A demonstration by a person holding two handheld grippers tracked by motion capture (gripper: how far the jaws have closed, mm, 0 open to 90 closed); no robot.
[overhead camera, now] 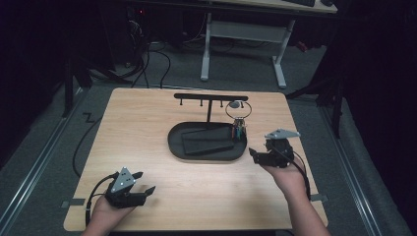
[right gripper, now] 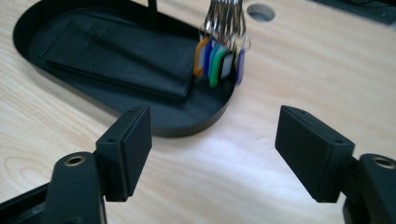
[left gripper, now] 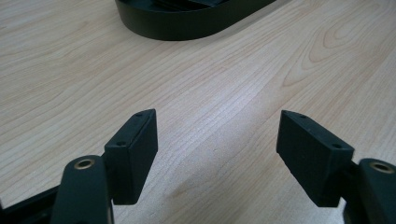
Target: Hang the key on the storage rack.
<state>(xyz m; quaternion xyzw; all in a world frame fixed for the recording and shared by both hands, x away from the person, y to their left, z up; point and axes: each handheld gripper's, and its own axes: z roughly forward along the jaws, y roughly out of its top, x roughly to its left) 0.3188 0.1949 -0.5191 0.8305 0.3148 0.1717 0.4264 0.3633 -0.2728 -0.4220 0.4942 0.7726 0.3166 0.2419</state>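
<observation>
Fingers (left gripper: 135, 154) of the left gripper (overhead camera: 140, 184) are standing released over bare worktop (overhead camera: 147, 128), holding nothing. Further right, the key bunch (right gripper: 223, 58) is hanging from the black hook stand (overhead camera: 210, 97), its coloured tags seemingly dangling into the oval tray (right gripper: 187, 122). The right gripper (right gripper: 215, 154) is hovering released nearby, so the hanging looks done.

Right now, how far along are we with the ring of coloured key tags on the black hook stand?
Done, it seems: the metal ring of coloured key tags hangs from the black T-shaped hook stand over the black oval tray. In hand: nothing; right gripper and left gripper are open. Left: probably only withdrawing.
</observation>
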